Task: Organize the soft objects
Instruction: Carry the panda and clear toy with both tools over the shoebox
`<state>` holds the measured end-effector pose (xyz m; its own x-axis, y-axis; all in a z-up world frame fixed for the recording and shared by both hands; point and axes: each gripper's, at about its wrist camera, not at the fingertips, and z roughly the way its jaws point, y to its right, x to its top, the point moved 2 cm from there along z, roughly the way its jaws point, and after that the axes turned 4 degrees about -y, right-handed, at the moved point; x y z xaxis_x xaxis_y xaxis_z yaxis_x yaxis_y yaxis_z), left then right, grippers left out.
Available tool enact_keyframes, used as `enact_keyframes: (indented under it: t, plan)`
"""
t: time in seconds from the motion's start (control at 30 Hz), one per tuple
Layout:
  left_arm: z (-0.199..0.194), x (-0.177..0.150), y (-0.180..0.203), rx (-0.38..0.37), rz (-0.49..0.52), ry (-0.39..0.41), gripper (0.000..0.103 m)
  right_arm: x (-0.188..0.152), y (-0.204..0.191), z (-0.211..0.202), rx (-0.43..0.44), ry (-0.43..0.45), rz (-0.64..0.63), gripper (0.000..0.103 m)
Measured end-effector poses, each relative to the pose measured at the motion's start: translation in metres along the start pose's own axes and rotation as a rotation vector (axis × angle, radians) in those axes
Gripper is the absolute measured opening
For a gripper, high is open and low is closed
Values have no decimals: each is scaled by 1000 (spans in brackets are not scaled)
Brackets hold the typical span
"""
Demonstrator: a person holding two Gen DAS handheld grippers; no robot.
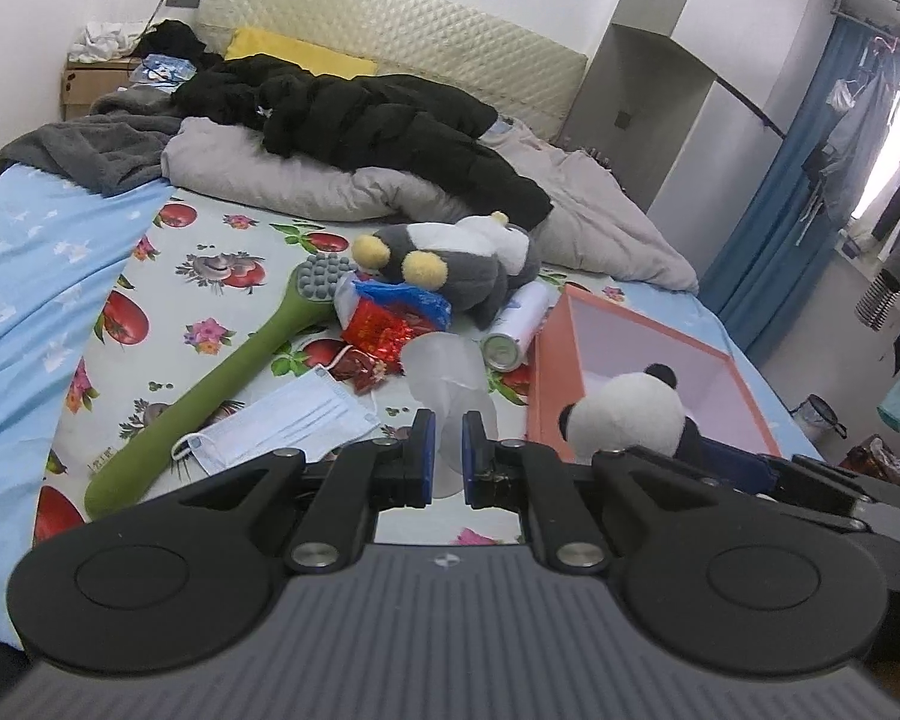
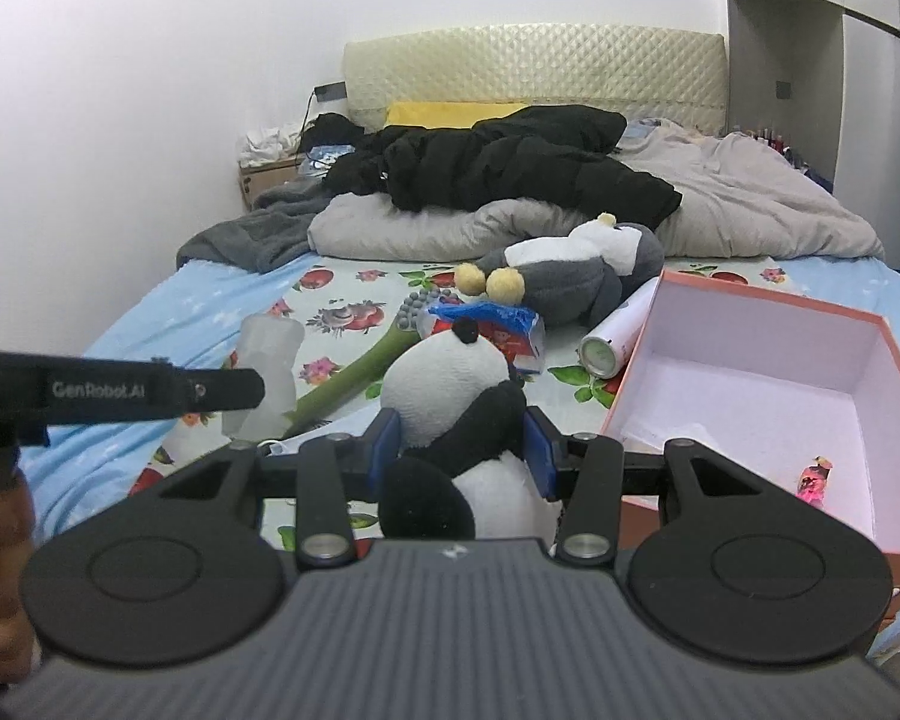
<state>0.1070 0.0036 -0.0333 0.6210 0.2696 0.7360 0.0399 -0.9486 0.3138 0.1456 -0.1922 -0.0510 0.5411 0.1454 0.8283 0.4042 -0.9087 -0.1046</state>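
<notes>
Nearest, the right gripper (image 2: 461,444) clenches a panda plush (image 2: 450,396) just left of the pink box (image 2: 870,360). The left gripper (image 1: 447,456) pinches a translucent soft piece (image 1: 444,372). Beyond lie a green massager (image 1: 222,378) and a grey plush (image 1: 456,270) on the bed (image 1: 168,276).

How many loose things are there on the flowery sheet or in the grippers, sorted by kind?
Plush toys: 2, the panda in the right gripper and the grey penguin.
Translucent soft pieces: 1, in the left gripper.
Face masks: 1.
Massage hammers: 1.
Spray cans: 1.
Snack packets: 1.
Total: 7.
</notes>
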Motion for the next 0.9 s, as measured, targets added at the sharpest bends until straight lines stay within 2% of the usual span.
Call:
enact_keyframes:
  t: [0.27,0.43,0.73,0.9]
  plan:
    - [-11,4,29,-35,42,11,11,7,7,-18,-22,27,15,48]
    - [-7,10,50,-72,76,18,11,9,26,-30,-59,46,45,48]
    - [18,12,95,-153,139,-9,11,4,74,-44,-159,50,118,48]
    - [46,11,117,-193,166,-52,11,0,103,-39,-196,41,168,48]
